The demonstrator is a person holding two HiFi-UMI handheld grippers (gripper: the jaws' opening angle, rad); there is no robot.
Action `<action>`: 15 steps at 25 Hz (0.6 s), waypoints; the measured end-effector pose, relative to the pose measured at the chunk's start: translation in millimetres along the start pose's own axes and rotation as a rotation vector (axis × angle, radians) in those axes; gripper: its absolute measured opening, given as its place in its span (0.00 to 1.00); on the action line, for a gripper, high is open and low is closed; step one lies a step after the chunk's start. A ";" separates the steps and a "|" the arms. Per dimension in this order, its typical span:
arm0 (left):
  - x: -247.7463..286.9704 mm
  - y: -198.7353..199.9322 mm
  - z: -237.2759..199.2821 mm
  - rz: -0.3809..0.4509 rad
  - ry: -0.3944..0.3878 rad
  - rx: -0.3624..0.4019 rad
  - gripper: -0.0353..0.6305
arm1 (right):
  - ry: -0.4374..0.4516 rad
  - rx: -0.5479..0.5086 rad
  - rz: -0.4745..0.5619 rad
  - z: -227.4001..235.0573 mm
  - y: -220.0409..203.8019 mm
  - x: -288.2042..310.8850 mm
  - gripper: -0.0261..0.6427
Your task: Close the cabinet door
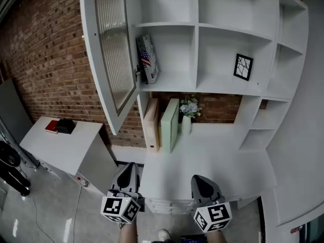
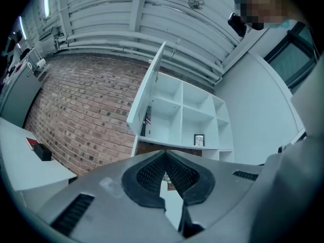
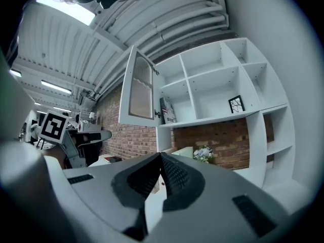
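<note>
A white desk top [image 1: 212,161] lies under a white open-shelf cabinet [image 1: 223,49] on a red brick wall [image 1: 45,59]. The white-framed ribbed-glass cabinet door [image 1: 109,49] stands swung open at the cabinet's left side, long axis vertical. The left gripper [image 1: 127,168] and the right gripper [image 1: 200,181] are well apart from it, jaws pressed together and empty.

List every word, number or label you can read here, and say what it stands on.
No readable text anywhere.
Flag-print item on the cabinet shelf: flag design; any wording is too small to read.
Framed picture: line pattern, no words.
Left marker cube and right marker cube: black-and-white square codes, no letters.
Red book: too small to read.
</note>
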State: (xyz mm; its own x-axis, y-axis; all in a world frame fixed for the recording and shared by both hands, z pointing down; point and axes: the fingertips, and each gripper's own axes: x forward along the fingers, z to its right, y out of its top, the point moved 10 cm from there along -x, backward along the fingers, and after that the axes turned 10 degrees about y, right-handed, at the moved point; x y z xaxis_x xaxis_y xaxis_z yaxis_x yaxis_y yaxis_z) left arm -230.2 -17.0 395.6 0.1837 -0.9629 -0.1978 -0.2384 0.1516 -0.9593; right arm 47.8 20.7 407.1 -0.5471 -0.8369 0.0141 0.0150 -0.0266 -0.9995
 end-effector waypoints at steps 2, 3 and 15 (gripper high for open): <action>19.1 0.0 -11.2 0.005 0.013 0.000 0.07 | 0.012 0.003 0.002 7.2 -0.3 22.8 0.04; 26.6 0.0 -16.1 0.008 0.022 -0.001 0.07 | 0.017 0.005 0.002 9.7 -0.6 31.9 0.04; 64.1 9.3 -55.1 0.081 0.123 -0.032 0.07 | 0.209 -0.004 -0.052 20.3 -0.4 108.2 0.04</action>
State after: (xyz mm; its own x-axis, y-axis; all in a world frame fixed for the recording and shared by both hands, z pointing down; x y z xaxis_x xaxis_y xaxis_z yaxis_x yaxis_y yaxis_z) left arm -273.2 -89.6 385.1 0.0446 -0.9683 -0.2460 -0.2784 0.2244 -0.9339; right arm 5.6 -80.9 409.6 -0.7087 -0.7030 0.0598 -0.0206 -0.0640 -0.9977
